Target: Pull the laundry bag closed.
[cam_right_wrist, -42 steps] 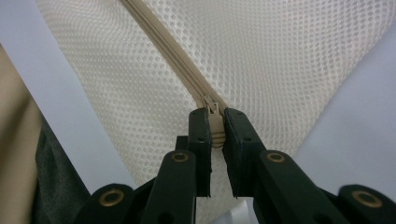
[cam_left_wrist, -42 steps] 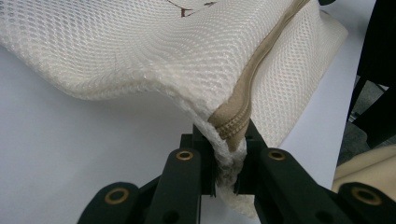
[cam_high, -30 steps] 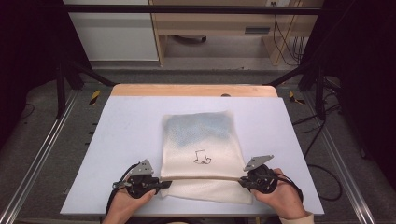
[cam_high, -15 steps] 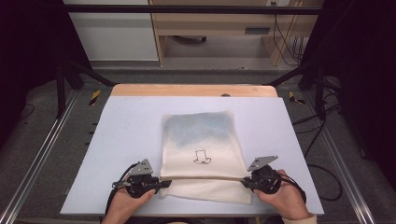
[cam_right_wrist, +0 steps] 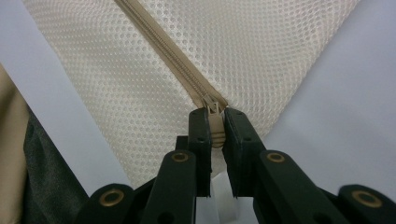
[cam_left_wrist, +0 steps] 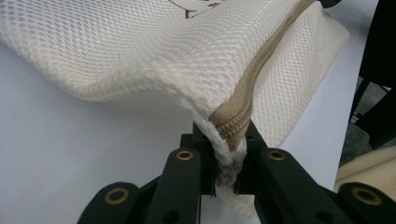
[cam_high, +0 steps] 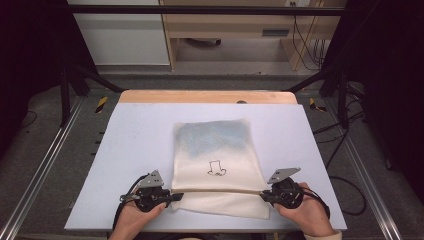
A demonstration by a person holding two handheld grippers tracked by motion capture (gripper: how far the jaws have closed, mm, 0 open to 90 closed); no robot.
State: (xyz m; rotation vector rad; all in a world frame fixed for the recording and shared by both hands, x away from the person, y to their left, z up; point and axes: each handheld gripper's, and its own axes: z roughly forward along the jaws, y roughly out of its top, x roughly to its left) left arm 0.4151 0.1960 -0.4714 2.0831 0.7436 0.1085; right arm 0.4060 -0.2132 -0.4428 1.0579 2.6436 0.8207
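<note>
Cream mesh laundry bag (cam_high: 216, 165) flat on pale table (cam_high: 130, 145), near front edge, approx centred; small dark drawing on top face; tan zipper (cam_high: 220, 191) stretched straight across near end btw both grippers. Left gripper (cam_left_wrist: 229, 154) clamped tight on bag's corner w/ zipper end; lying at bag's left. Right gripper (cam_right_wrist: 215, 128) pinched on zipper pull (cam_right_wrist: 215, 122) at bag's right edge.

Cream mesh laundry bag (cam_high: 215, 165) lying flat on the pale worktop (cam_high: 125, 150), its tan zipper (cam_high: 220, 190) stretched taut along the near edge.
</note>
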